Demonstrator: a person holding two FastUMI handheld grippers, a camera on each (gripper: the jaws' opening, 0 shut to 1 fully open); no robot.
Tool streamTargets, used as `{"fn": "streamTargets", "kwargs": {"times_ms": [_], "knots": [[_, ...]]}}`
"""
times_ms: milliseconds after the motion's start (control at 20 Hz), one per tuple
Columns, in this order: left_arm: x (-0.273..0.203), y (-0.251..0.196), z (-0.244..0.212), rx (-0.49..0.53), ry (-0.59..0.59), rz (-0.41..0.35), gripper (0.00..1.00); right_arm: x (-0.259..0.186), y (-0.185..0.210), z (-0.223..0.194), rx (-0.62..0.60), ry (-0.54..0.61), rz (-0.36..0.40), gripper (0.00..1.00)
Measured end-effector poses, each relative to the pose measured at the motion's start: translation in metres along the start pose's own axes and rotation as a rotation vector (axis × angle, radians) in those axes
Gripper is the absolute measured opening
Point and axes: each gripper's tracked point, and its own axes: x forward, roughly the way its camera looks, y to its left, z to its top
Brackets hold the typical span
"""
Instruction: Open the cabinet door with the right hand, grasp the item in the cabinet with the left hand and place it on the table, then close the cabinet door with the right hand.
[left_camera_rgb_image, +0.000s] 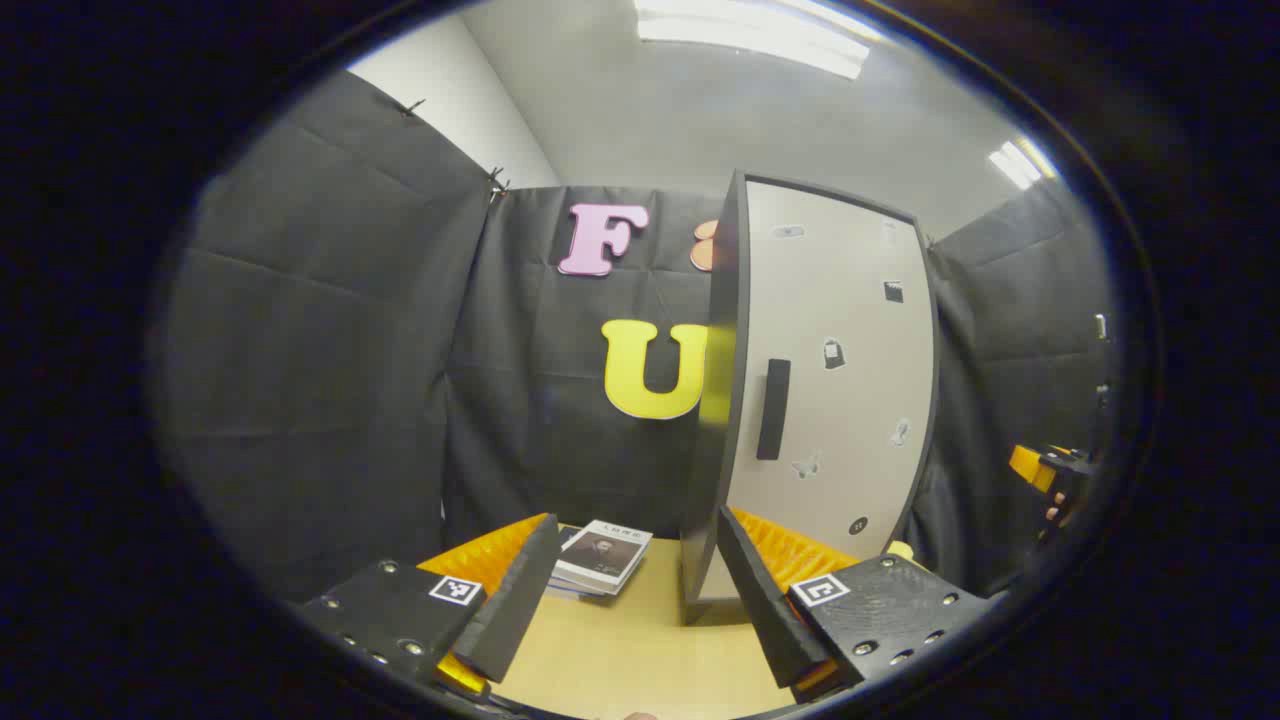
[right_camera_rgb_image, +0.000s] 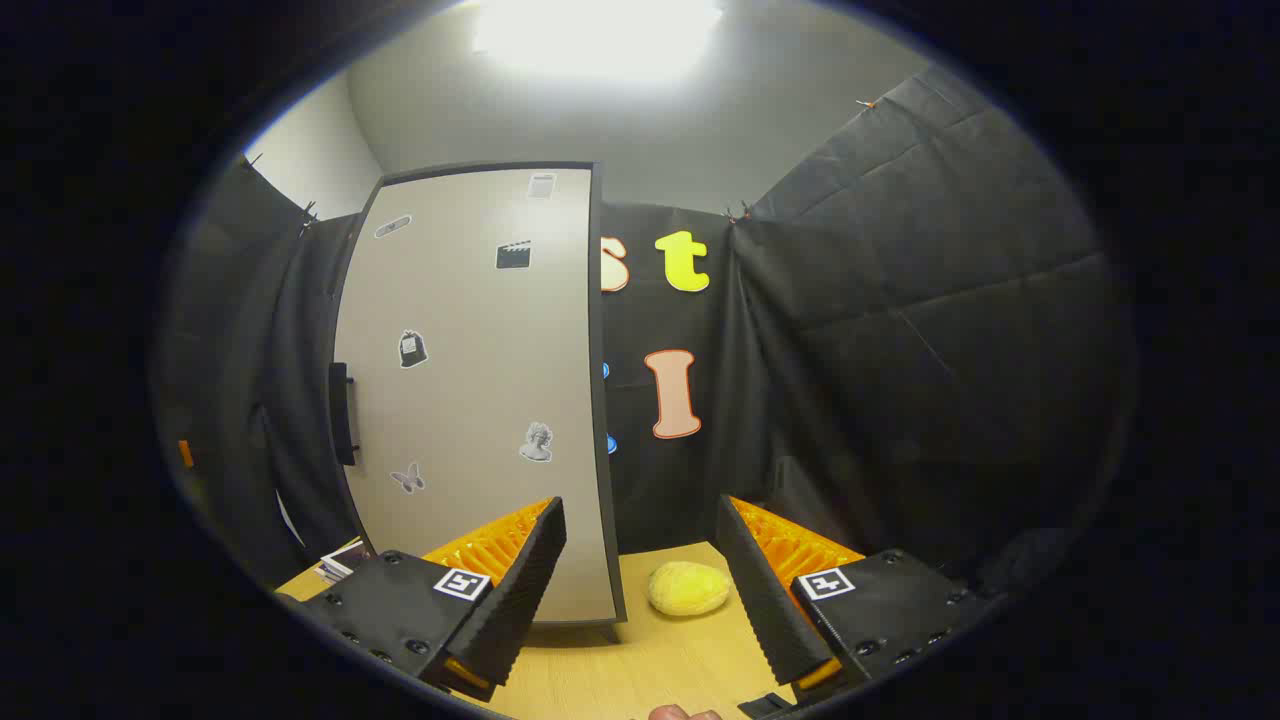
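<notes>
Both your left gripper (left_camera_rgb_image: 625, 590) and right gripper (right_camera_rgb_image: 640, 580) hang spread and empty before the shut cabinet door (right_camera_rgb_image: 470, 390) — hook its handle (right_camera_rgb_image: 342, 414) squarely, or you'll tip the cabinet; the item inside stays hidden.

Cloth-walled test booth (left_camera_rgb_image: 330, 350)
</notes>
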Motion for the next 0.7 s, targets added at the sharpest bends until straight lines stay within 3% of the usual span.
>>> {"fn": "streamTargets", "kwargs": {"times_ms": [400, 700], "knots": [[0.007, 0.005, -0.012, -0.008, 0.011, 0.01, 0.96, 0.009, 0.027, 0.008, -0.027, 0.013, 0.07, 0.93], [0.003, -0.012, -0.003, -0.018, 0.002, 0.075, 0.94, 0.035, 0.04, 0.019, -0.031, -0.001, 0.161, 0.96]]}}
